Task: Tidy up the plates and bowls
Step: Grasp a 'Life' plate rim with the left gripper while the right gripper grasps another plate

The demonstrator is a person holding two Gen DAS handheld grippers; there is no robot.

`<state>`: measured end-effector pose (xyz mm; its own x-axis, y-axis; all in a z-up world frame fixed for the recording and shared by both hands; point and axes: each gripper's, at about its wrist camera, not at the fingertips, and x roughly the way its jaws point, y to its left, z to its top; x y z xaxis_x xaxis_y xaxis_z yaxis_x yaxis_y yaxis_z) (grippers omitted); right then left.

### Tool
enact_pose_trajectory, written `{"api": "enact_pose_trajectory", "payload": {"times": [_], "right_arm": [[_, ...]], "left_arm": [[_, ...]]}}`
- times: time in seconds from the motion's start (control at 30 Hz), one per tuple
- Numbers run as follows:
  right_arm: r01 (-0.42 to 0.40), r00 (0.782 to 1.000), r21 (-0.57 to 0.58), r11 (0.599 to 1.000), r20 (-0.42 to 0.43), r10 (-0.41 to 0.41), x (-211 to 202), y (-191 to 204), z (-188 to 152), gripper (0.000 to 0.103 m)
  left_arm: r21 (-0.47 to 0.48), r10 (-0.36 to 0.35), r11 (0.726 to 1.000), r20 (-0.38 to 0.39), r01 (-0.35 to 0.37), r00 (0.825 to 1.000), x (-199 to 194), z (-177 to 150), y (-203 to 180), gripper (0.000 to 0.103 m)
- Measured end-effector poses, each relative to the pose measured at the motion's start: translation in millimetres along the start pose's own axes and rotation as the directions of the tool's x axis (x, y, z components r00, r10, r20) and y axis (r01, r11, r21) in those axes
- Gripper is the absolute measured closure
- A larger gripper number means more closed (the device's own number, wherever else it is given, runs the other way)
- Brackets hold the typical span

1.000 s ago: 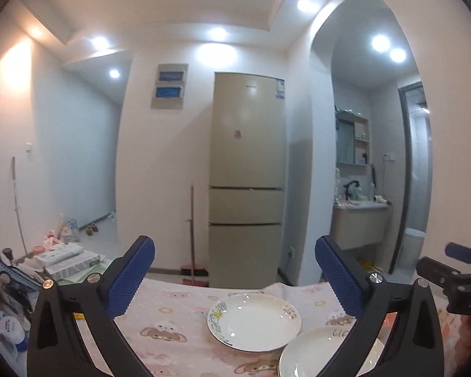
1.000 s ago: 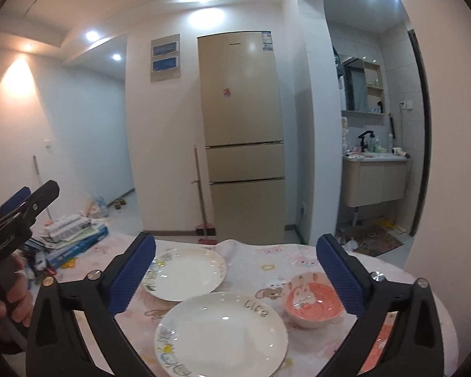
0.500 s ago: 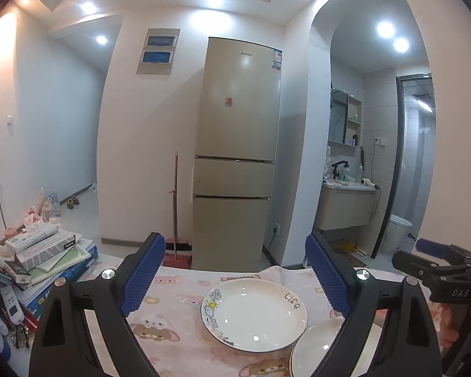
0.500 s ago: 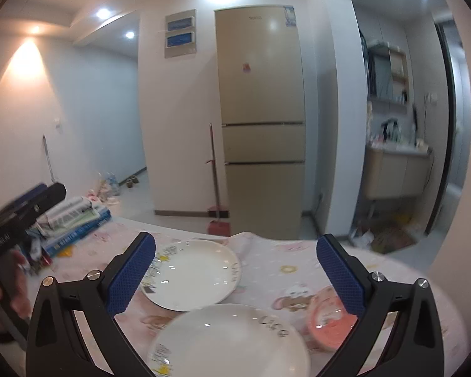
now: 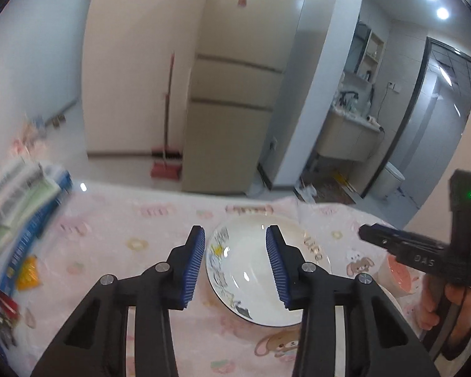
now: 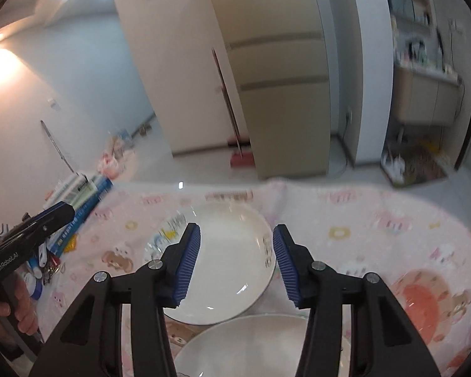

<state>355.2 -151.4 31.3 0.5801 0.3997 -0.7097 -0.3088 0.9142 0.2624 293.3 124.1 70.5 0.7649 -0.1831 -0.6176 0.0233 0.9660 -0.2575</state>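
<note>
A white plate with a drawn rim (image 5: 245,270) (image 6: 229,260) lies on the pink cartoon tablecloth (image 5: 110,245). My left gripper (image 5: 235,238) hovers above its left part, jaws closing with only air between the blue pads. My right gripper (image 6: 236,234) hangs over the same plate, jaws also closing on nothing. A second white plate (image 6: 245,345) lies nearer, at the bottom of the right wrist view. A pink bowl (image 6: 424,301) (image 5: 398,275) sits to the right. Each gripper also shows in the other's view, held by a hand (image 5: 436,301).
Stacked books and boxes (image 5: 25,198) (image 6: 78,191), plus keys and small items (image 5: 3,314), crowd the table's left end. Beyond the table's far edge stand a beige fridge (image 5: 235,94), a red broom (image 5: 166,166) and a bathroom doorway.
Both grippers have tipped downward and come forward over the table, so the plates now sit between and under the fingers. Both pairs of jaws have narrowed from wide open.
</note>
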Motion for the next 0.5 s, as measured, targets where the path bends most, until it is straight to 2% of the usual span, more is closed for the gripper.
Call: {"api": "enact_pose_trajectory", "payload": {"times": [0.1, 0.13, 0.2, 0.3, 0.33, 0.4, 0.5], "right_arm": [[0.023, 0.99, 0.059, 0.998, -0.141, -0.014, 38.6, -17.0, -8.3, 0.066], [0.02, 0.987, 0.065, 0.998, -0.16, -0.009, 45.9, -20.2, -11.0, 0.067], [0.025, 0.983, 0.073, 0.997, -0.183, -0.011, 58.6, -25.3, -16.7, 0.067], [0.011, 0.975, 0.078, 0.997, -0.224, 0.007, 75.2, -30.4, -22.8, 0.07], [0.001, 0.972, 0.088, 0.996, -0.234, 0.019, 79.2, -32.5, -25.0, 0.071], [-0.004, 0.971, 0.084, 0.996, -0.238, 0.024, 83.3, -33.9, -26.2, 0.077], [-0.006, 0.973, 0.064, 0.998, -0.231, 0.021, 84.5, -36.1, -25.5, 0.084]], "left_arm": [[-0.023, -0.014, 1.0, -0.095, 0.012, 0.995, 30.8, -11.8, 8.8, 0.06], [-0.038, -0.031, 0.999, -0.125, 0.026, 0.992, 41.7, -14.2, 12.7, 0.06], [-0.083, -0.056, 0.996, -0.152, 0.043, 0.987, 54.2, -25.2, 18.0, 0.06], [-0.121, -0.078, 0.991, -0.202, 0.054, 0.976, 72.6, -34.5, 24.8, 0.069], [-0.131, -0.08, 0.99, -0.21, 0.053, 0.974, 76.9, -35.2, 26.1, 0.069], [-0.149, -0.072, 0.988, -0.219, 0.04, 0.973, 84.9, -39.8, 32.9, 0.07], [-0.198, -0.119, 0.977, -0.226, 0.075, 0.967, 96.9, -45.5, 46.4, 0.077]]}}
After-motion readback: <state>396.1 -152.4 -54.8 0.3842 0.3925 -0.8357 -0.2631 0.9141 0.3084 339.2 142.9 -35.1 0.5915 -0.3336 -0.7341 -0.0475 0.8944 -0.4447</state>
